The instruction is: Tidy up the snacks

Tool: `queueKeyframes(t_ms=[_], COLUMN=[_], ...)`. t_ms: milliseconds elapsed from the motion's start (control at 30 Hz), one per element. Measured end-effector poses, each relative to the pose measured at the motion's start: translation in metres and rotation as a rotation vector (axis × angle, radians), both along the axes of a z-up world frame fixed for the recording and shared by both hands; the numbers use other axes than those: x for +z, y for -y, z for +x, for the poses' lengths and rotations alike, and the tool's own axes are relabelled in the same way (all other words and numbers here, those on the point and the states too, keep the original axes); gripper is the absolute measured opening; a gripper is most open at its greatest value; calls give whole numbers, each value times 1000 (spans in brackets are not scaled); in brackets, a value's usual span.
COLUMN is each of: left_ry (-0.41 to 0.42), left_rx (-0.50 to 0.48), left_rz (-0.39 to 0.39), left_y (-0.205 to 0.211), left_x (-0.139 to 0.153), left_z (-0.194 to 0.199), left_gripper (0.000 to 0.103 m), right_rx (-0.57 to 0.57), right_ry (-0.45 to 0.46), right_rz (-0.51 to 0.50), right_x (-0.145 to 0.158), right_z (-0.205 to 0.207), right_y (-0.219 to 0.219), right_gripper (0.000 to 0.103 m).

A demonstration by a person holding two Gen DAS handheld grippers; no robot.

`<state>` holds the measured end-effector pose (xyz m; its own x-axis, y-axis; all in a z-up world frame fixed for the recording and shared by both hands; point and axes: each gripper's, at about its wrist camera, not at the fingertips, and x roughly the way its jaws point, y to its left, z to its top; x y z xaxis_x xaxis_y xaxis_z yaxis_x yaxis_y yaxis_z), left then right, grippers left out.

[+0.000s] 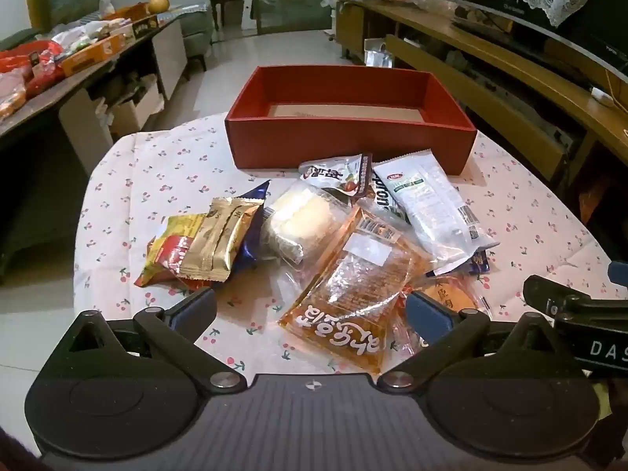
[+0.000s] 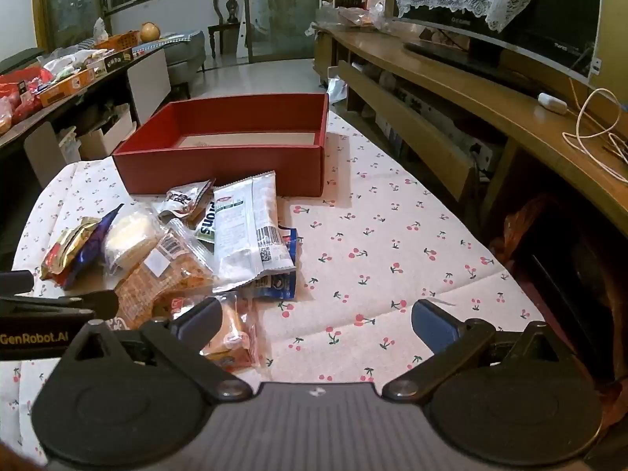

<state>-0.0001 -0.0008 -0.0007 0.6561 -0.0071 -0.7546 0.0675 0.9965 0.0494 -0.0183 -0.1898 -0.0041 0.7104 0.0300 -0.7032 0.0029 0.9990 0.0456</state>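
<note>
A loose heap of wrapped snacks (image 1: 345, 235) is seen just in front of the empty red box (image 1: 353, 133), among them a gold packet (image 1: 219, 239), a white tube-shaped pack (image 1: 431, 208) and a clear orange pack (image 1: 353, 286). Both rest on a counter (image 2: 392, 243) covered in cherry-print cloth, beside a wooden TV stand (image 2: 471, 90). The left tongs (image 1: 310, 310) and right tongs (image 2: 314, 322) are held spread apart, with nothing gripped.

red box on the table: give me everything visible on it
The red box is an open-topped rectangular tray, seemingly of matte red card, with red inner walls and a pale brown floor. It looks empty and has no lid. It sits flat and upright at the far end of the cherry-print tablecloth, behind the snack pile. The grey-and-red packet and the white packet lie against or just short of its near wall. Neither gripper touches it.
</note>
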Motion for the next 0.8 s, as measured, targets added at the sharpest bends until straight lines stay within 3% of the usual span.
queueKeyframes(t_ms=[367, 800], left_ry=[-18, -78], left_rx=[-15, -150], left_rz=[13, 23], left_y=[1, 15], left_x=[-6, -14], left_z=[3, 32], left_gripper=[103, 101], right_rx=[4, 8], right_ry=[-13, -33], right_rz=[-19, -4], right_x=[-8, -1], right_z=[7, 15], right_y=[-4, 4], right_gripper=[103, 103])
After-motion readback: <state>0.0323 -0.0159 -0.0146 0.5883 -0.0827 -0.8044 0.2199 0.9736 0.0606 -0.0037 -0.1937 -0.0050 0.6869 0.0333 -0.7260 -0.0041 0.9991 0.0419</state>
